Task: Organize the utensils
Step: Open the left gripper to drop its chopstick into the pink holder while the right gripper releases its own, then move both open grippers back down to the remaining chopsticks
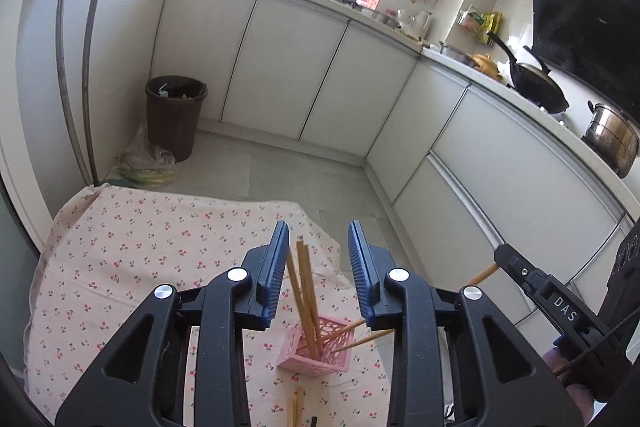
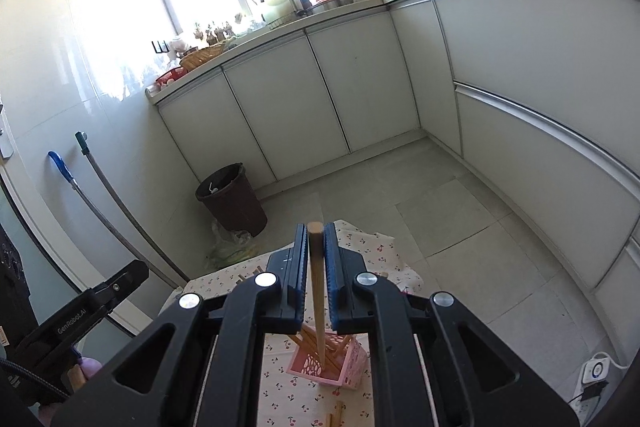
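Note:
A pink perforated basket stands on the cherry-print tablecloth and holds several wooden chopsticks. My left gripper is open and empty above the basket, its jaws on either side of the upright sticks. My right gripper is shut on one wooden chopstick, whose lower end reaches into the basket. The right gripper also shows at the right edge of the left wrist view. Loose chopsticks lie on the cloth in front of the basket.
A brown waste bin and a plastic bag stand on the floor beyond the table. Two mop handles lean on the left wall. White cabinets run along the back and right, with pots on the counter.

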`<action>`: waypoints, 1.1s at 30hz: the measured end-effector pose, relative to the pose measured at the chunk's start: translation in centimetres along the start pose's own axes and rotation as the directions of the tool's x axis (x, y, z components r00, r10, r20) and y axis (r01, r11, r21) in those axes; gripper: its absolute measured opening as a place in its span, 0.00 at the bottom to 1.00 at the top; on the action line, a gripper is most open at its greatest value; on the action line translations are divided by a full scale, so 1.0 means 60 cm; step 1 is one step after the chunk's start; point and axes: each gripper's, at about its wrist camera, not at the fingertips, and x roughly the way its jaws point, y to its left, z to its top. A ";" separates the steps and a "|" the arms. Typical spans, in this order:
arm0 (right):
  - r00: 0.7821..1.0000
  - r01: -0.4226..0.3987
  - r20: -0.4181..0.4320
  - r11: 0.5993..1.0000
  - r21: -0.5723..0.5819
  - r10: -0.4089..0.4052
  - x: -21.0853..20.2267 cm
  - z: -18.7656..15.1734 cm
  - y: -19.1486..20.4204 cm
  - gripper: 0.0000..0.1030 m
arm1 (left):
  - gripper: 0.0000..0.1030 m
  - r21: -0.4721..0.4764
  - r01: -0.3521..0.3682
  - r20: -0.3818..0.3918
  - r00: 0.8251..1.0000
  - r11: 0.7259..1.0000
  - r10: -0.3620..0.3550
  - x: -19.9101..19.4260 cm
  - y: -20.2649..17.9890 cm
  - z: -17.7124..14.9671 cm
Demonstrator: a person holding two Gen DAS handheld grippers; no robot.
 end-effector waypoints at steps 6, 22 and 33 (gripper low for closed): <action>0.998 0.007 -0.057 0.998 -0.060 -0.011 0.014 -0.024 0.018 0.24 | 0.32 0.043 -0.014 -0.050 0.999 0.999 0.016 0.002 -0.004 -0.014; 0.947 0.114 -0.283 0.984 -0.136 -0.149 0.006 -0.174 -0.026 0.73 | 0.75 0.164 -0.134 -0.319 0.931 0.977 0.181 0.038 0.040 -0.154; 0.771 0.099 -0.625 0.992 -0.079 -0.127 0.020 -0.343 -0.079 0.75 | 0.78 0.178 -0.203 -0.654 0.707 0.963 0.270 0.101 0.147 -0.332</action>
